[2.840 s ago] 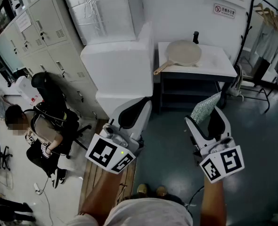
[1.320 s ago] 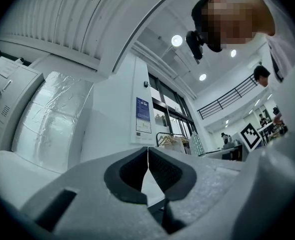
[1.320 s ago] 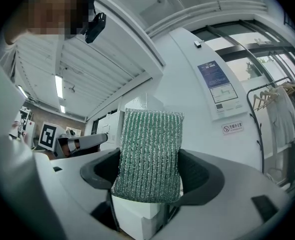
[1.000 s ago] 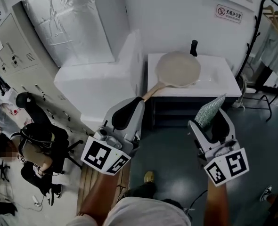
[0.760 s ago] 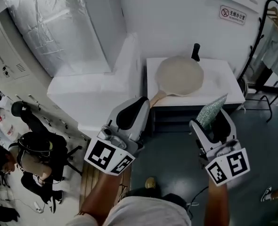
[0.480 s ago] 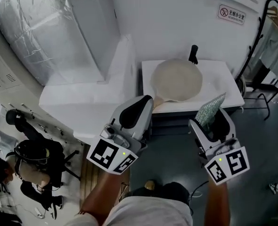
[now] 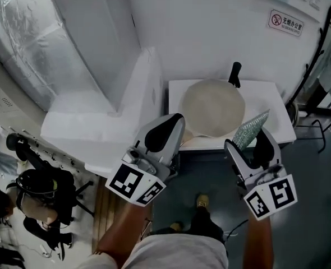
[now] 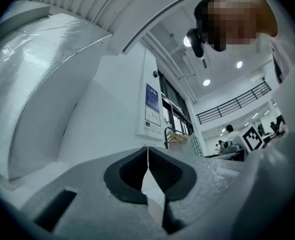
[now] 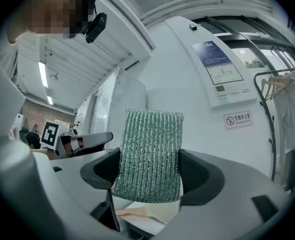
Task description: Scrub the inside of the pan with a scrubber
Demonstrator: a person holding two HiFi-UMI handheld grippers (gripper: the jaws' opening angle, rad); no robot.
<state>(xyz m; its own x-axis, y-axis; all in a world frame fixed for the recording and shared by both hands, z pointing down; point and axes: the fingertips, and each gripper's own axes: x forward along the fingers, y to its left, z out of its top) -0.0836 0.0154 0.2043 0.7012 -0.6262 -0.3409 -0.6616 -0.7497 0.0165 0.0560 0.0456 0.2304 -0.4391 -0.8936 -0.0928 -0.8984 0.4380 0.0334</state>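
Observation:
A beige pan point(image 7: 213, 106) lies on a small white table point(image 7: 280, 119) against the wall, its wooden handle pointing toward me. My left gripper point(image 7: 174, 123) is shut with nothing in it and hides most of that handle; its pads meet in a thin line point(image 8: 148, 156). My right gripper point(image 7: 249, 139) is shut on a green mesh scrubber point(image 7: 251, 129), which stands up out of the jaws point(image 9: 148, 154). Both grippers hang in front of the table's near edge, short of the pan. The pan's handle tip point(image 9: 132, 213) peeks below the scrubber.
A black bottle-like object point(image 7: 234, 73) stands behind the pan. Large white foam blocks point(image 7: 98, 122) and a foil-wrapped bundle point(image 7: 25, 49) fill the left. A clothes rack point(image 7: 328, 49) stands at the right. A seated person point(image 7: 36, 189) is at lower left.
The table and pan have come nearer and sit lower in the head view. Both grippers have been carried forward toward them, the scrubber still in the right one.

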